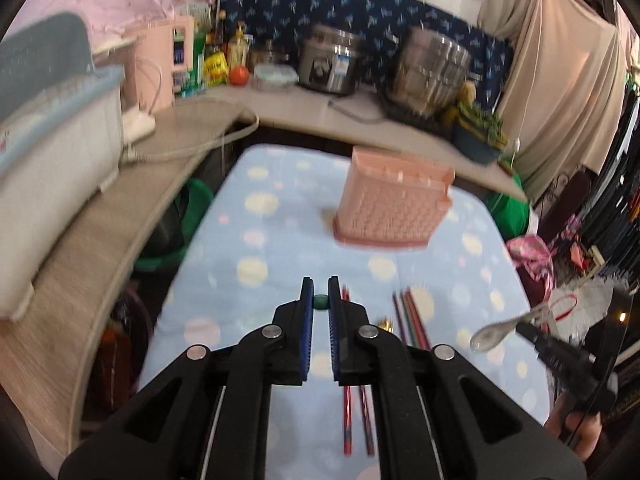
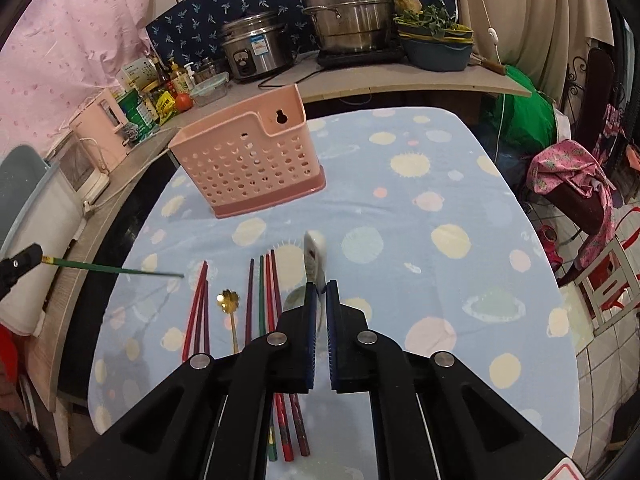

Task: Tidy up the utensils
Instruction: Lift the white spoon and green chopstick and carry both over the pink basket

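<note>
- Utensils were split: the left gripper (image 1: 321, 285) had its fingers closed on a green chopstick (image 2: 116, 269), lifted off the surface (image 2: 400, 208).
- Loose chopsticks (image 2: 264, 296) and a gold spoon (image 2: 229, 304) lay flat near the front edge.
- Pink caddy (image 2: 252, 156) stood upright beyond them.
- The right gripper (image 2: 321, 287) pinched a white spoon (image 2: 316, 256); advisable to tip each piece handle-up over the caddy's opening before letting go.

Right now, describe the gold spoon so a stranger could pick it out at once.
Start at the pink basket standing on the blue spotted tablecloth. Nearer than it, a row of chopsticks lies on the cloth. The gold spoon lies among them, the only shiny metal piece, with a flower-shaped bowl.
</note>
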The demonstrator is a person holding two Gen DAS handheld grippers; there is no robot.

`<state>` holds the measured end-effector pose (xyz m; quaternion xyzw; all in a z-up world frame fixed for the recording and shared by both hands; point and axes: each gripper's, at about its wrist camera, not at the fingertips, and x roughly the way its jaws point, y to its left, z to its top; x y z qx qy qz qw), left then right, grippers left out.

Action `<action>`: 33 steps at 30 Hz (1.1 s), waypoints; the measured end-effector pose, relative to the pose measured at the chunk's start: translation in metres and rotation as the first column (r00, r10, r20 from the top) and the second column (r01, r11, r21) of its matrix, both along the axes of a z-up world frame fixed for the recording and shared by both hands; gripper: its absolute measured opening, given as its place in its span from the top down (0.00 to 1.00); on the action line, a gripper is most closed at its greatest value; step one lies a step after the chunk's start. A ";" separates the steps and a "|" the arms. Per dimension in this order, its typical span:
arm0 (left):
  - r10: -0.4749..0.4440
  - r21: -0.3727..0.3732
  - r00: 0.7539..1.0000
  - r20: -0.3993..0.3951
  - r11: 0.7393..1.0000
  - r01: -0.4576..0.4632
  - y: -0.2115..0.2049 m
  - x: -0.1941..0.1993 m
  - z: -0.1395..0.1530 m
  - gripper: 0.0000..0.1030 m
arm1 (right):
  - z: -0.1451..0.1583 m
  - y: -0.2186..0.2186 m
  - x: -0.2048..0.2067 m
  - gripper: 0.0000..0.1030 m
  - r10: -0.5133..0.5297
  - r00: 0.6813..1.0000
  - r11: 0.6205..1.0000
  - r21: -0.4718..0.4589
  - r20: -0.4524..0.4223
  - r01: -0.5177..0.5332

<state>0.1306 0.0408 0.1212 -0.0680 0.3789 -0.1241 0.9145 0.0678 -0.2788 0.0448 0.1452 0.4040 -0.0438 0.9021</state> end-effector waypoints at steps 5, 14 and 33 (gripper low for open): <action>0.025 -0.008 0.994 0.103 1.000 -0.025 -0.007 0.041 0.049 0.93 | 0.026 0.000 0.035 0.95 0.006 0.998 1.000 0.005 0.066 -0.006; 0.041 -0.074 0.963 0.267 0.997 -0.022 -0.030 0.096 0.133 0.93 | 0.070 -0.016 0.116 0.95 -0.030 0.980 0.998 0.063 0.198 0.018; 0.022 -0.066 0.979 0.204 0.998 -0.009 -0.085 0.199 0.071 0.93 | 0.011 -0.029 0.238 0.95 -0.051 0.995 0.996 0.075 0.087 0.045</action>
